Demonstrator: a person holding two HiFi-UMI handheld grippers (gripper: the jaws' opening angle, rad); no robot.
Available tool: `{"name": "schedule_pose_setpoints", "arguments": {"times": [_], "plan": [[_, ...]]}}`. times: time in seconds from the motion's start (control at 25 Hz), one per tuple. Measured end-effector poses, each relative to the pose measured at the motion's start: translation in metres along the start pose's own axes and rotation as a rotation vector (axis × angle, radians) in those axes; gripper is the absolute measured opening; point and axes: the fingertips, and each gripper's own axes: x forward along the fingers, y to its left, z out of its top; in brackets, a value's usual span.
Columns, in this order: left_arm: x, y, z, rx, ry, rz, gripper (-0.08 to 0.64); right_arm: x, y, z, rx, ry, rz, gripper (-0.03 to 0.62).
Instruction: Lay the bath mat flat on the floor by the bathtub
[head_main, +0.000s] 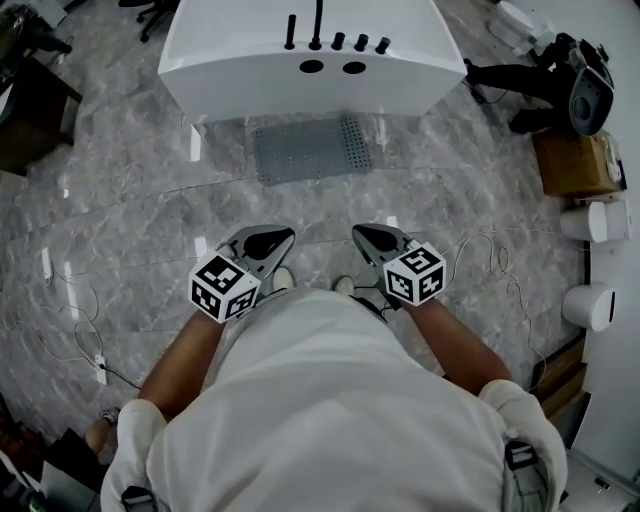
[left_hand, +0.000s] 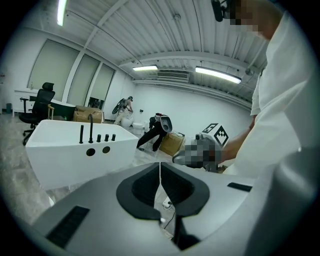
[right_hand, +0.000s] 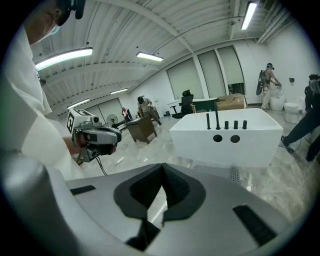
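Note:
A grey bath mat (head_main: 311, 148) lies flat on the marble floor right in front of the white bathtub (head_main: 312, 70); its far corner shows in the right gripper view (right_hand: 235, 173). My left gripper (head_main: 277, 236) and right gripper (head_main: 358, 235) are held close to my body, well back from the mat. Both are shut with nothing between the jaws. In the left gripper view (left_hand: 160, 165) the jaws meet, with the bathtub (left_hand: 80, 150) to the left. The right gripper (right_hand: 162, 167) also has its jaws touching, and the bathtub (right_hand: 227, 135) stands ahead.
Cables (head_main: 80, 320) trail over the floor at left and right. A cardboard box (head_main: 575, 165) and white rolls (head_main: 592, 222) stand at the right. A dark desk (head_main: 30, 115) is at the left. Other people (right_hand: 270, 80) stand in the background.

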Motion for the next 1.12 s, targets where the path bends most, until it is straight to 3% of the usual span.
{"name": "schedule_pose_setpoints", "arguments": {"times": [0.44,1.12], "plan": [[0.051,-0.062,0.021,-0.006,-0.01,0.028,0.023,-0.077,-0.032,-0.016,-0.002,-0.026,0.015,0.008],[0.096,-0.124,0.011,-0.033,0.006,0.125,0.023,-0.134,-0.068,-0.043,-0.021,-0.058,0.104,0.008]]}}
